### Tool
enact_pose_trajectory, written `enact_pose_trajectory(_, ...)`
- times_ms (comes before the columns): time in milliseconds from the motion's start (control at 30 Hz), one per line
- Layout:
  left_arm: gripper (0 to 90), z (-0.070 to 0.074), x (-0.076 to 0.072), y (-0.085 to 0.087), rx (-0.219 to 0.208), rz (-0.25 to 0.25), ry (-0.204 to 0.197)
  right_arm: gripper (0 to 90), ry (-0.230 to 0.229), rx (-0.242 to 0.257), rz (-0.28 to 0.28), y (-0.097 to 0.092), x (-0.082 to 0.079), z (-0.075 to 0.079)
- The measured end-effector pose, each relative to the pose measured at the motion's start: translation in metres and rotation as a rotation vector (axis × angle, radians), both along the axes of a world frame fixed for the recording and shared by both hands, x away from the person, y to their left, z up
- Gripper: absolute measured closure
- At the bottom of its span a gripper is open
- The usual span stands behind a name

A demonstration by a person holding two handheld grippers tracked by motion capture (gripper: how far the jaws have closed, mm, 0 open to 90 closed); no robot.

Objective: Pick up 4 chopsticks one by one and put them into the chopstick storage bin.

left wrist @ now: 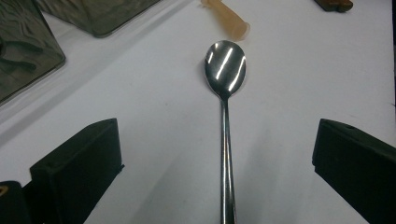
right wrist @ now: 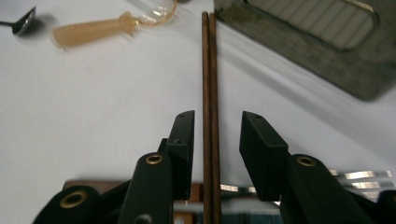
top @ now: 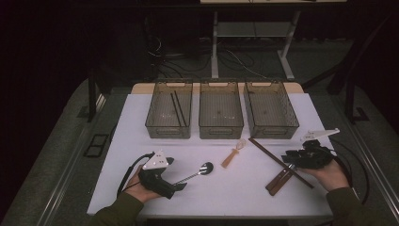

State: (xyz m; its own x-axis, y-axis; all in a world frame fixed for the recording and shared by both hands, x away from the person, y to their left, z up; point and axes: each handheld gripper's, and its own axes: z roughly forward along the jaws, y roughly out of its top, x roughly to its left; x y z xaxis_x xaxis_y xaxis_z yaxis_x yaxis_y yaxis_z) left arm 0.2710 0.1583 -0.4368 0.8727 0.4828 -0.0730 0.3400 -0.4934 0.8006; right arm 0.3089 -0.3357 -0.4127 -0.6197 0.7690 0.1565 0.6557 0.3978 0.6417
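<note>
White tabletop (top: 141, 117) stretches before us against a dark room, with three mesh bins in a row at its far edge. Starting at the left, we hold the left gripper (top: 181, 186) low over the table, its jaws spread wide on either side of the spoon (top: 200, 171); in the left gripper view the spoon's (left wrist: 226, 116) handle runs up the middle between them with clear white table on both sides, so nothing is gripped yet. We judge the gripper is lined up along the handle so that closing would catch it squarely. Behind it, the left bin (top: 169, 110) already holds two dark sticks, which suggests a sorting job, one kind of utensil per bin; the middle bin (top: 221, 110) looks empty. Farther right lies a small amber spoon (top: 233, 154) with a clear bowl, untouched, near the metal spoon's bowl. Next come the chopsticks (top: 277, 161), lying aslant across a wooden-handled utensil (top: 278, 181), just in front of the right bin (top: 270, 110). Our right gripper (top: 288, 157) sits over them; in its own view the pair of chopsticks (right wrist: 210, 70) runs between jaws only partly open, with a gap each side, so the pads do not press on them.
</note>
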Motion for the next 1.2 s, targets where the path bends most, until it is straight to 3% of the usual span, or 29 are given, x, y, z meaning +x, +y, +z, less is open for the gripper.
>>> enact_pose_trajectory(100,0.3,0.0,0.0,0.0,-0.001,0.0,0.0,67.8,0.0,-0.003,0.005,0.007,0.008,-0.001)
enact_pose_trajectory(267,0.3,0.0,0.0,0.0,-0.006,-0.001,-0.002,73.1,0.013,-0.053,0.007,0.012,0.013,-0.009)
enact_pose_trajectory(600,0.3,0.0,0.0,0.0,-0.001,-0.004,0.0,77.8,0.042,-0.067,0.017,0.007,0.011,-0.016)
enact_pose_trajectory(1200,0.3,0.0,0.0,0.0,-0.004,-0.005,0.001,80.2,0.05,-0.079,0.035,0.008,0.01,-0.018)
